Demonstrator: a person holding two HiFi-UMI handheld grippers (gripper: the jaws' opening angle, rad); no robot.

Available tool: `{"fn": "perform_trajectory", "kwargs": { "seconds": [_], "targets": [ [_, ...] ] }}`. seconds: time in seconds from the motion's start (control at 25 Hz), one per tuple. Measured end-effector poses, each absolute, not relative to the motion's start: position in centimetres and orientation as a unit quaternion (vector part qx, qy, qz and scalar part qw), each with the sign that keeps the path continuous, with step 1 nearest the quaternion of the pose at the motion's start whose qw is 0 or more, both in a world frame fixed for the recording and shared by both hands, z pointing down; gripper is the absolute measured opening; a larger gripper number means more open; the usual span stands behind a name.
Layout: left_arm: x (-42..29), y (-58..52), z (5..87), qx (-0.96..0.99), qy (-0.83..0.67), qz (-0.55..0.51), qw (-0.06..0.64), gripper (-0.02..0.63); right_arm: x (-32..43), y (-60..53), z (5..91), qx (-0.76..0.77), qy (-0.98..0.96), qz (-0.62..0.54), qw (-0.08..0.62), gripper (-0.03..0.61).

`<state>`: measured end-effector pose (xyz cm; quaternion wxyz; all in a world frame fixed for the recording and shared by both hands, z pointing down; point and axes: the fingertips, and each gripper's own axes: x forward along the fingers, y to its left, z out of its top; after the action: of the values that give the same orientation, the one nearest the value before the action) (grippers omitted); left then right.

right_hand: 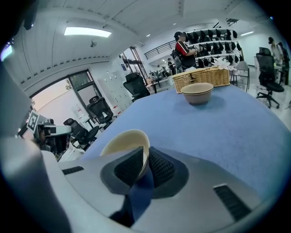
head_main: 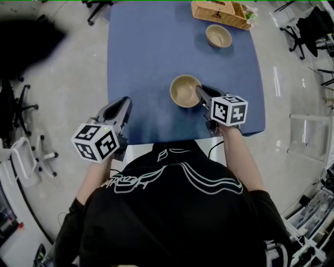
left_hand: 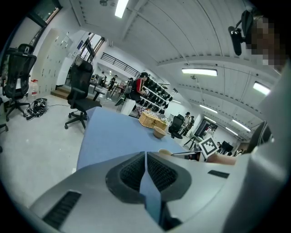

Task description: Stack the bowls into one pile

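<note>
The blue bench (head_main: 146, 62) carries a wicker basket (head_main: 219, 13) at its far right corner, with the far bowl (head_main: 218, 35) just inside it. The near bowl (head_main: 183, 91) sits by the bench's front edge, rim clenched in the right gripper (head_main: 201, 94) jaws. The left gripper (head_main: 124, 104), at the bench's front left, has its jaws together, empty.

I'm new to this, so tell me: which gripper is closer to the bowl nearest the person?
Right. The right gripper pinches the rim of the near bowl; the left gripper, closed and empty, is apart, off to that bowl's left.
</note>
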<state>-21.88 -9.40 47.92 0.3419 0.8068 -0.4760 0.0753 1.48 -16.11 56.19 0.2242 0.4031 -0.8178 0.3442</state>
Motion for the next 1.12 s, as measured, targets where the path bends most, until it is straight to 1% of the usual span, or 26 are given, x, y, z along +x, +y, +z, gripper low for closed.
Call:
{"fn": "perform_trajectory", "kwargs": {
  "seconds": [0.24, 0.6, 1.12],
  "targets": [
    [-20.9, -9.9, 47.9, 0.807, -0.475, 0.074, 0.344, 0.034, 1.4, -16.6, 56.1, 0.391, -0.818, 0.361, 0.218, 0.041],
    [-20.2, -11.0, 46.4, 0.802, -0.485, 0.062, 0.343, 0.034, 2.0, -17.4, 54.5, 0.376, -0.823, 0.365, 0.219, 0.041],
    [-17.3, -14.6, 45.1, 0.797, -0.494, 0.058, 0.343, 0.034, 5.3, -23.5, 50.9, 0.384, -0.835, 0.338, 0.203, 0.041]
  ]
}}
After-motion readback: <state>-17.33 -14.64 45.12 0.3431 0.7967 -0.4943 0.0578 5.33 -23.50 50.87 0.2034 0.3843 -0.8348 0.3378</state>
